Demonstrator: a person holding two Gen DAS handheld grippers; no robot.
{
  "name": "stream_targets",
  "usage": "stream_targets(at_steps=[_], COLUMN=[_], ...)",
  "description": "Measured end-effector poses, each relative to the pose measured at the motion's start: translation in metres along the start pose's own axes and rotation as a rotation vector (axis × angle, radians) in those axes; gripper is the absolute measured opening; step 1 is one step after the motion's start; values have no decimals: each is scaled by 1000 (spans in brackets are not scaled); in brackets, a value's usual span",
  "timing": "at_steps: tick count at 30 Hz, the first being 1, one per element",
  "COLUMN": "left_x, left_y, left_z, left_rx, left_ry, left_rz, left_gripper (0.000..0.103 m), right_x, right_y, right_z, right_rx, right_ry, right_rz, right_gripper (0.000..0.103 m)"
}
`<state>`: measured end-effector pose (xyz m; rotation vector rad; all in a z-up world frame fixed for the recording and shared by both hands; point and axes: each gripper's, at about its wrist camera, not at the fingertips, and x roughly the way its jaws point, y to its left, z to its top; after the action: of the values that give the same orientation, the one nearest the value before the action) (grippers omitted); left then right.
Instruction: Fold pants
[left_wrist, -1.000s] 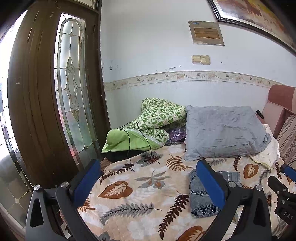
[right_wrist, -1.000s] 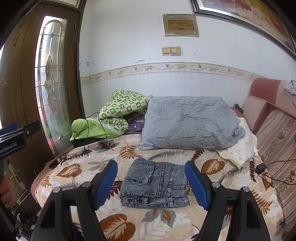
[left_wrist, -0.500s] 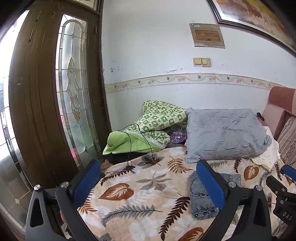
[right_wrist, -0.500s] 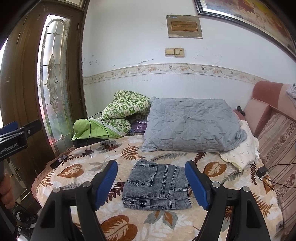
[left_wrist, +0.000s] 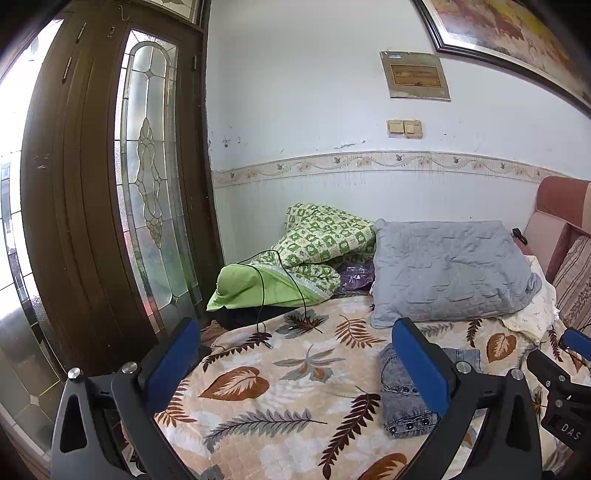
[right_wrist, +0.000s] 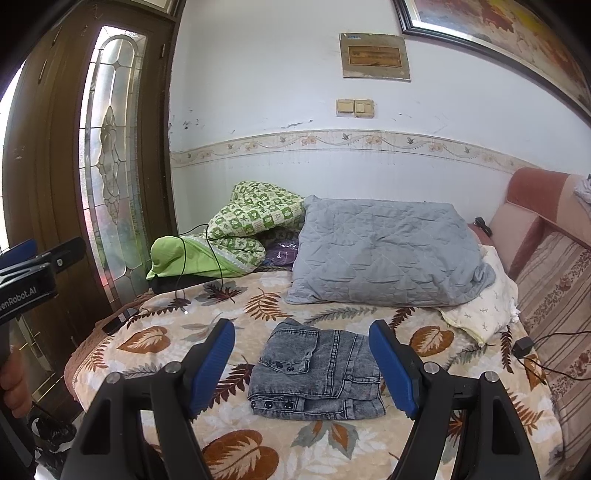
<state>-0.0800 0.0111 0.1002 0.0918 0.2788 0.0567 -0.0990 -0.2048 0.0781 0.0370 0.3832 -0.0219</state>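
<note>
The folded pants (right_wrist: 317, 373) lie on the bedspread (right_wrist: 236, 450) straight ahead of the empty, wide-open right gripper (right_wrist: 301, 365), probably nearer it than the equally open left gripper (left_wrist: 295, 365), long axis running left-right.

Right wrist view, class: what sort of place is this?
Probably a bedroom at home: a bed with a leaf-print cover, a grey pillow against the wall, folded jeans on the bed.
</note>
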Motion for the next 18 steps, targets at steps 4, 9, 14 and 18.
stream_targets(at_steps=[4,9,14,18], left_x=[-2,-3,-4,-2], left_y=[0,1,1,-1], left_z=[0,-2,-2,-5], left_rx=[2,2,3,8], left_ry=[-3,0,0,7], left_rz=[-4,-10,-9,-12], left_gripper=[103,103,103,103], right_x=[-3,-3,-3,-2], right_y=[1,5,5,3], right_z=[1,0,-2,-2], right_rx=[-1,-11,-8,-4], right_ry=[-4,4,10,12], right_rz=[-2,-3,-6,-5], right_gripper=[78,78,78,78])
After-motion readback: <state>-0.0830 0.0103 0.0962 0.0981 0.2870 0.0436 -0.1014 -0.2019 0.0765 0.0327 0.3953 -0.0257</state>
